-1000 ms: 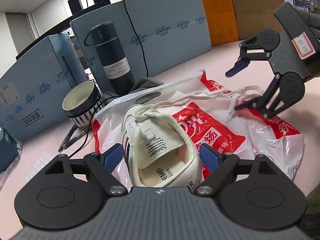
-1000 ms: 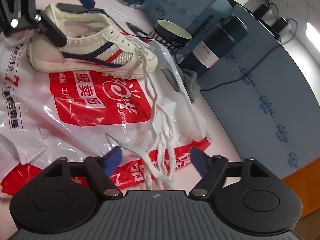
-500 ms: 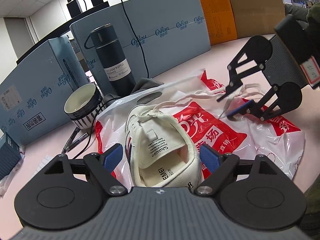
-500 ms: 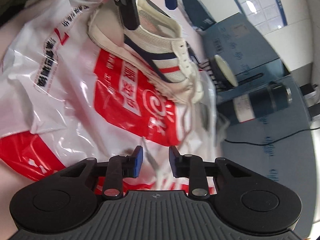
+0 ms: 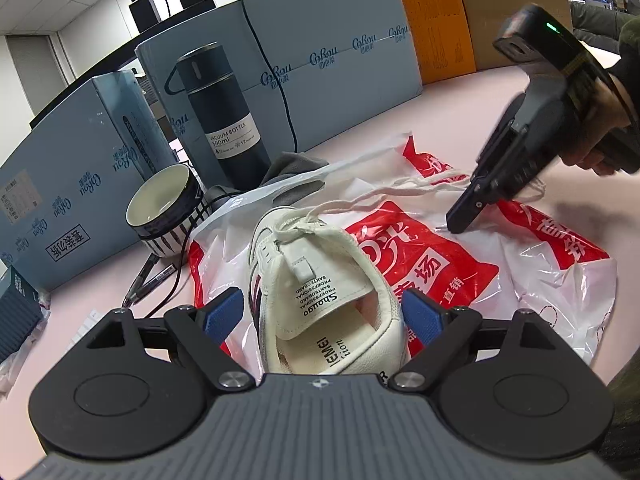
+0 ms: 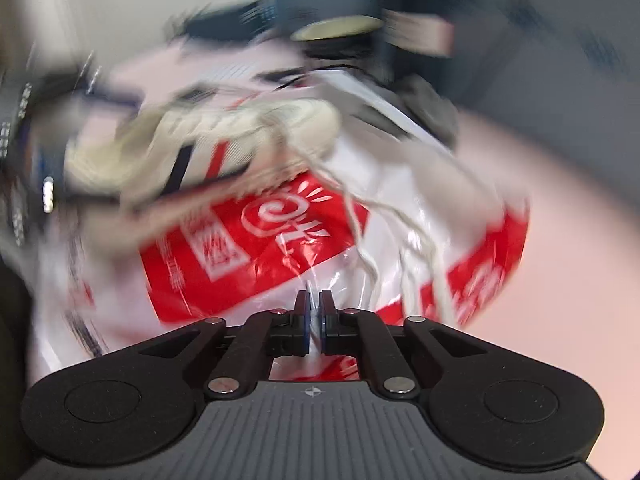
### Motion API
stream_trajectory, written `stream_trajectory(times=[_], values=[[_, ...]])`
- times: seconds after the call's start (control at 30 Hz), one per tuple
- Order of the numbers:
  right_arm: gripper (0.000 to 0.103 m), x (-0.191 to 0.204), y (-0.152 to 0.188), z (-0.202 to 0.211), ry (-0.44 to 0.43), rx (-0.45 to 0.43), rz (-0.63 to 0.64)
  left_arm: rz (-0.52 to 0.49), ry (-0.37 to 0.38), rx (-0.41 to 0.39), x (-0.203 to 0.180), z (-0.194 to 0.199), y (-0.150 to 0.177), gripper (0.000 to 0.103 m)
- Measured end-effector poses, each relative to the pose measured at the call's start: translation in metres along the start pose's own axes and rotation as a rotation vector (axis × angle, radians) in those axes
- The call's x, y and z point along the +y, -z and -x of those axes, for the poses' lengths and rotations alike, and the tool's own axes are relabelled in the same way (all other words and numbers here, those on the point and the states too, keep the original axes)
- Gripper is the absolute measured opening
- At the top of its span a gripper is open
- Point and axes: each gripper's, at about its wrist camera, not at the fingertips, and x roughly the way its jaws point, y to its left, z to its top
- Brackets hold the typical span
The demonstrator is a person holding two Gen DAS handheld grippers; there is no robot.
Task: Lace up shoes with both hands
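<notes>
The left tongs [image 5: 322, 316] stood wide open, their blue pads flanking the heel of the shoe [image 5: 320, 280] without pressing it. The shoe lay on a red-and-white bag [image 5: 440, 264] on the pink table [image 5: 460, 112], toe pointing toward 12 o'clock. From its tied eyelets the laces [image 5: 384, 194] trailed across the bag toward 2 o'clock.

There the right tongs [image 5: 460, 220], held by a hand [image 5: 600, 128] in a dark sleeve, came down with their tip on the bag, just beside the lace ends. In the right wrist view, badly blurred, the right tongs [image 6: 315, 312] were closed, the pads nearly together with only a thin sliver of what looked like clear bag film between them; the laces [image 6: 372, 264] ran past at 1 o'clock, outside the pads.

At 11 o'clock from the shoe stood a striped bowl [image 5: 164, 208], with a dark bottle [image 5: 224, 108] behind it and pens [image 5: 148, 280] at 9 o'clock. Blue boxes [image 5: 340, 64] lined the far edge.
</notes>
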Motion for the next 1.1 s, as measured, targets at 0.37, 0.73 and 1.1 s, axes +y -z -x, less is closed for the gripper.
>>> stream_trajectory(times=[0.37, 0.73, 1.1], values=[[0.003, -0.045, -0.04, 0.079, -0.443, -0.448, -0.675, -0.006, 0.013, -0.015, 0.003, 0.001, 0.002, 0.085], [0.003, -0.064, -0.096, 0.192, -0.527, -0.909, -0.736, 0.022, 0.029, -0.074, 0.013, 0.009, 0.003, 0.085], [0.003, -0.063, -0.157, 0.262, -0.429, -0.984, -0.623, 0.08, -0.033, -0.038, 0.043, -0.001, -0.009, 0.085]])
